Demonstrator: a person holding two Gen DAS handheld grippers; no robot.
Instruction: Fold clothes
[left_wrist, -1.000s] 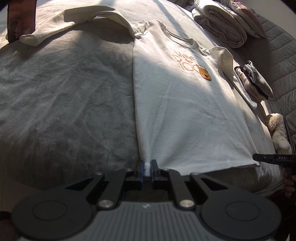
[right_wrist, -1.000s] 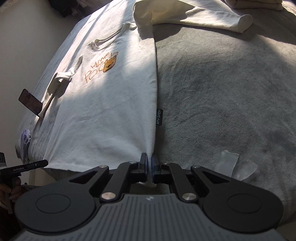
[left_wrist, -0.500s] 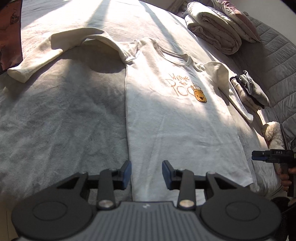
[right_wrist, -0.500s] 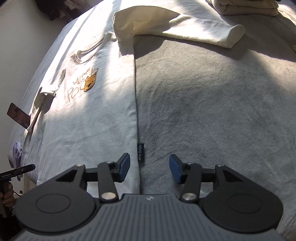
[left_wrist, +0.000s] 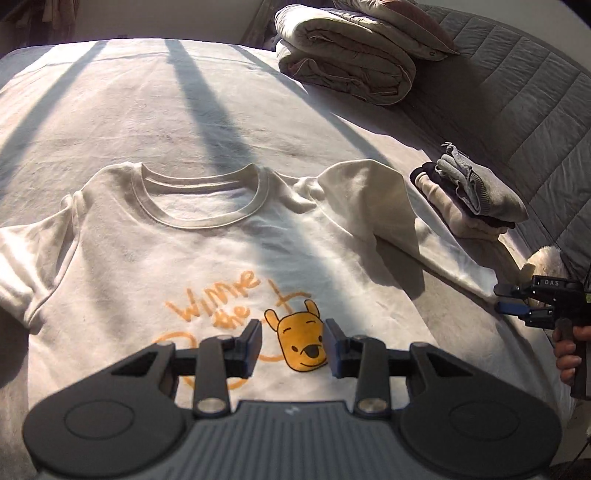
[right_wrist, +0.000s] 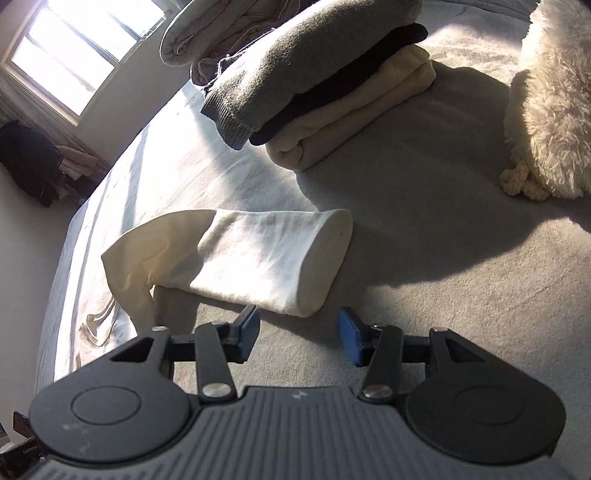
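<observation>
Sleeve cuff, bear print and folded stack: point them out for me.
Sleeve cuff (right_wrist: 327, 258), right wrist view, on the open end.
Bear print (left_wrist: 301, 341), left wrist view, on the face.
Folded stack (right_wrist: 314, 77), right wrist view, on the grey top garment.

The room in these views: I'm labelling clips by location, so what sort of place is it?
Most likely a bedroom. The shirt lies spread on a bed with a padded headboard, a folded duvet beside it, and a window nearby.

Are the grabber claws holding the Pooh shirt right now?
No. The left gripper is open above the Winnie the Pooh shirt, and the right gripper is open near its sleeve cuff. Nothing is held.
</observation>
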